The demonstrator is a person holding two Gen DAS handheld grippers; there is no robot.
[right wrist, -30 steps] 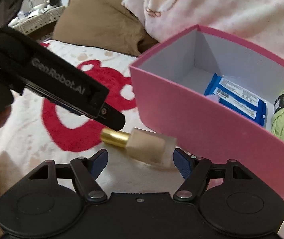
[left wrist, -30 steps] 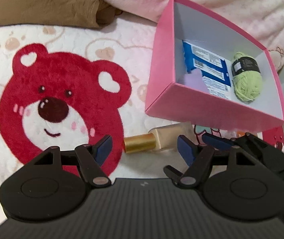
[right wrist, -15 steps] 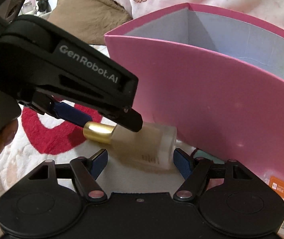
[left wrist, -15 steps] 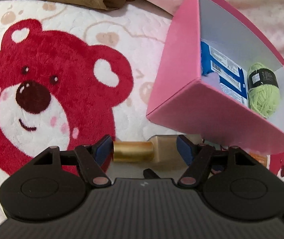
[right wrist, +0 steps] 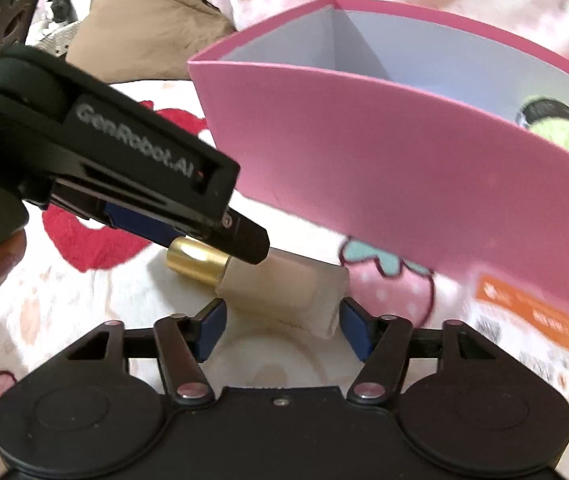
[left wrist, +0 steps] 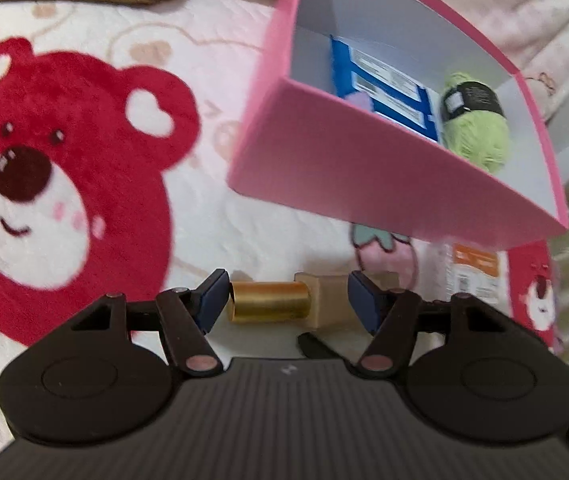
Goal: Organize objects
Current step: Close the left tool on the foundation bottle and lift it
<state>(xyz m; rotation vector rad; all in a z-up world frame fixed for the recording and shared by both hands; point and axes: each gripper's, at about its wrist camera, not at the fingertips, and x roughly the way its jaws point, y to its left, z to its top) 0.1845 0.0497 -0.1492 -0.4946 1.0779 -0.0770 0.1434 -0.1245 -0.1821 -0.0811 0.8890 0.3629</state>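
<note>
A frosted bottle with a gold cap (left wrist: 272, 302) lies on its side on the bedspread, in front of the pink box (left wrist: 364, 184). My left gripper (left wrist: 288, 300) is open with its jaws on either side of the bottle's cap end. My right gripper (right wrist: 280, 322) is open around the bottle's frosted body (right wrist: 284, 292); whether the pads touch it I cannot tell. In the right wrist view the left gripper's finger (right wrist: 156, 184) lies over the cap. The pink box (right wrist: 384, 184) holds a blue packet (left wrist: 384, 88) and a green yarn ball (left wrist: 476, 132).
A red bear pattern (left wrist: 56, 168) covers the bedspread to the left. A brown pillow (right wrist: 144, 28) and pink bedding (left wrist: 504, 12) lie behind the box. A paper label (right wrist: 524, 328) lies on the bedspread right of the bottle.
Both grippers have closed in on the bottle, which now lies between both pairs of jaws. The views have shifted, so the box sits higher and further right.
</note>
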